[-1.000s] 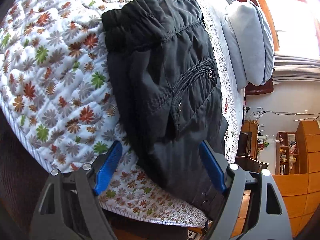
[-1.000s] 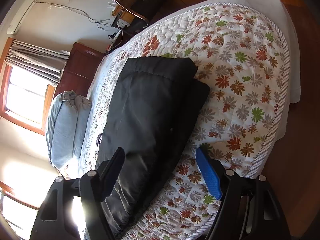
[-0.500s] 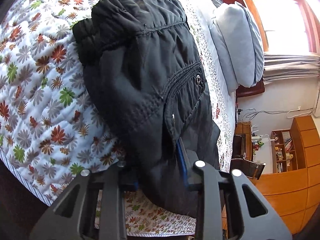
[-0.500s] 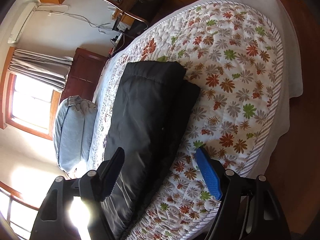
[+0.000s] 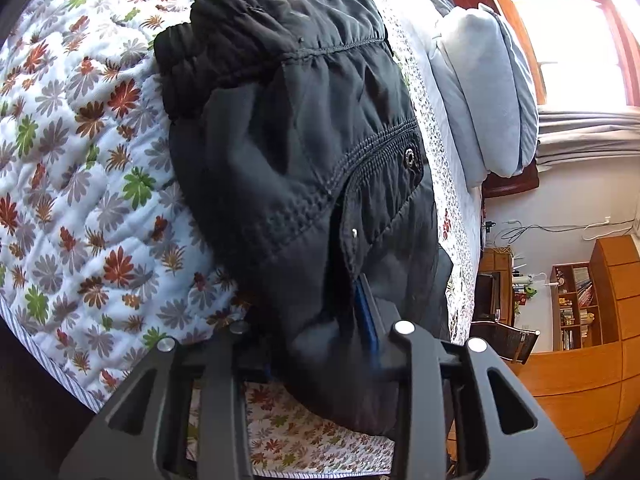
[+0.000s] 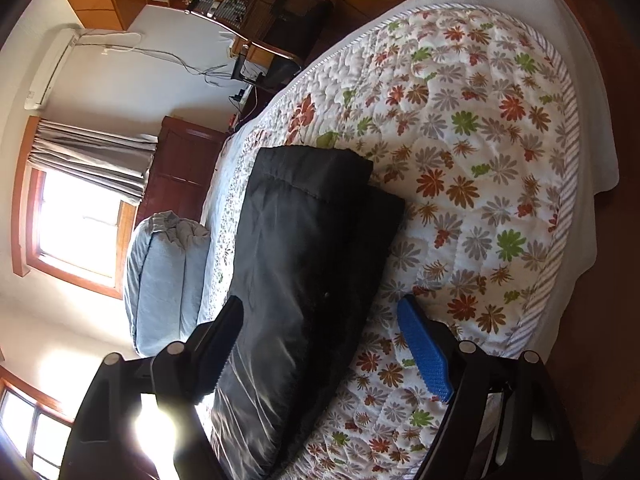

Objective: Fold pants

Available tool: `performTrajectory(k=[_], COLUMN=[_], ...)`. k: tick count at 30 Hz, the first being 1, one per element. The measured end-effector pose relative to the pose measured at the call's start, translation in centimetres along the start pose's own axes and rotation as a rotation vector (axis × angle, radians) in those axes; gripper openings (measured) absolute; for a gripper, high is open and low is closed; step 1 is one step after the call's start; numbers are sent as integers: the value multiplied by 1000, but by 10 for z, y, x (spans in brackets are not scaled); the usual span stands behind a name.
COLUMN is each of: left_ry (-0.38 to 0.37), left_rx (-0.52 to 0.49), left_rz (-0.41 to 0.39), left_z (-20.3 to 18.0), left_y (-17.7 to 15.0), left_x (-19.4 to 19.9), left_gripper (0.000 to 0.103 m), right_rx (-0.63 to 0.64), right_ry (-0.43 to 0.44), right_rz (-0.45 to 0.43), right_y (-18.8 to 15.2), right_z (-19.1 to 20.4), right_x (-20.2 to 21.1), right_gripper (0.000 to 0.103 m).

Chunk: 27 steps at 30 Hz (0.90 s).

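Note:
Black pants (image 5: 304, 168) lie folded lengthwise on a floral quilted bed, waistband at the far end in the left wrist view. My left gripper (image 5: 320, 328) is shut on a bunched fold of the pants near the back pocket; only one blue pad (image 5: 366, 312) shows, the other is hidden by cloth. In the right wrist view the pants (image 6: 304, 248) show as a long dark strip with the folded leg end far from me. My right gripper (image 6: 324, 344) is open and empty, its jaws straddling the near part of the pants just above them.
The floral quilt (image 5: 80, 184) covers the bed, its striped edge (image 6: 560, 200) near the floor side. A pale blue pillow (image 5: 492, 92) lies beside the pants toward the window. A desk with a chair (image 6: 272, 12) and wooden cabinets (image 5: 600, 320) stand beyond the bed.
My left gripper closed on the pants and has lifted the gripped fold, bunching the cloth. My right gripper stayed open and drifted slightly along the pants.

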<state>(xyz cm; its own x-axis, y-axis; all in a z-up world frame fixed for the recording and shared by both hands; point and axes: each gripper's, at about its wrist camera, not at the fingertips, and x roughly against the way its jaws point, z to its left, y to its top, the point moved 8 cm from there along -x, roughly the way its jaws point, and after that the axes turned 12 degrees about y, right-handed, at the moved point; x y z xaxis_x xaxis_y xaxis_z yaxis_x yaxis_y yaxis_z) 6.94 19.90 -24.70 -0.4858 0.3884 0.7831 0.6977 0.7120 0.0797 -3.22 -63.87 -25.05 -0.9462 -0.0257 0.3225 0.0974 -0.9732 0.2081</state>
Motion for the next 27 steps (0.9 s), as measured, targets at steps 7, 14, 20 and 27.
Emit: performTrajectory(k=[7,14,20,27], left_ry=[13,14,12,27], left_rx=[7,1,-3,-39], left_rz=[2,4,7,-4], left_z=[-8,-13,-15,-24], left_y=[1,1,2,0], left_x=[-3,-6,-9,-9], left_gripper=[36,38,42,50], right_rx=[51,44,168,479], right_ry=[74,92,67,19], right_rz=[-10,-13,-34,-12], right_y=[1,5,0,-29], right_z=[13,15,52,147], right_x=[3,-4,8,13], right_gripper=[64,16,14,14])
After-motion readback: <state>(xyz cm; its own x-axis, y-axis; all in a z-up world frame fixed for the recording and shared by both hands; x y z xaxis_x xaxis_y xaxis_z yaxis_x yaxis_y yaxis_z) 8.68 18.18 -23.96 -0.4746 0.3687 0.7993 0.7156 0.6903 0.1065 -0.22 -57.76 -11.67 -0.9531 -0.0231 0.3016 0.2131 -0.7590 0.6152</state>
